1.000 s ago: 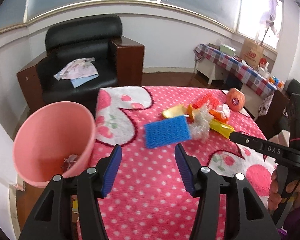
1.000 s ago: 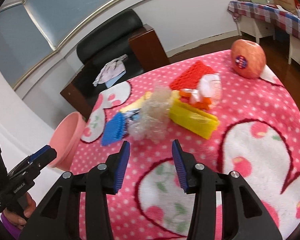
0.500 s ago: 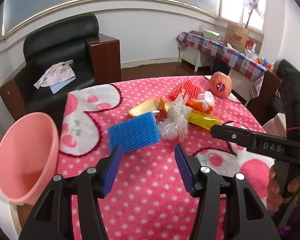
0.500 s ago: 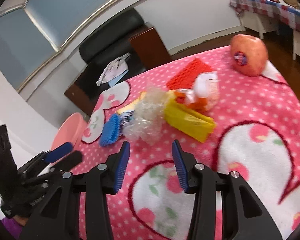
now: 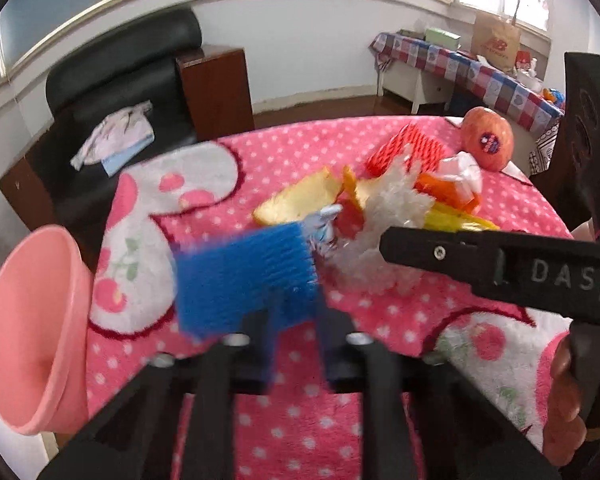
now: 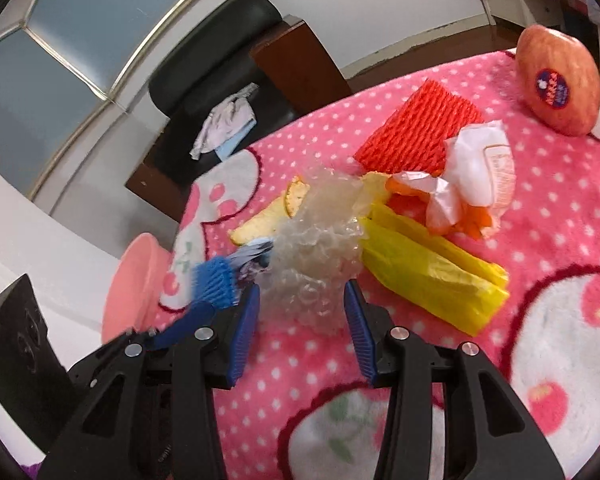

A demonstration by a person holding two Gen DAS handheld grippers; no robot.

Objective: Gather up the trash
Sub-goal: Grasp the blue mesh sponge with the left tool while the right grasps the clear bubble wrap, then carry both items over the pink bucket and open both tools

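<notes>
The left gripper (image 5: 296,336) had its jaws drawn in close, having just been closing, and between them sat the near edge of the blue foam net (image 5: 246,280), a ribbed, spongy rectangle, blurred, so whether the pads truly pressed on it I could not tell. Just beyond the net lay a curl of yellow fruit peel (image 5: 300,200) and a crinkled clear bubble wrap (image 5: 392,208); farther off were a red foam net (image 5: 408,148), an orange-and-white wrapper (image 5: 456,184) and a smooth round apple (image 5: 486,142) with a sticker. To the left of the gripper a pink plastic bin (image 5: 36,332) leaned at the edge of the fleecy pink polka-dot tablecloth (image 5: 380,312). From the right, the right gripper's black finger (image 5: 480,256) reached across to the bubble wrap, a hand (image 5: 568,400) behind it. In the right wrist view, the right gripper (image 6: 304,320) stood half spread, its ribbed blue pads (image 6: 244,332) on either side of the bubble wrap's (image 6: 312,256) near end, not squeezing it. Just right of it lay a glossy folded yellow plastic bag (image 6: 432,272). To the left, the left gripper (image 6: 192,320) met the blue net (image 6: 216,284), the bin (image 6: 136,284) beyond it.
</notes>
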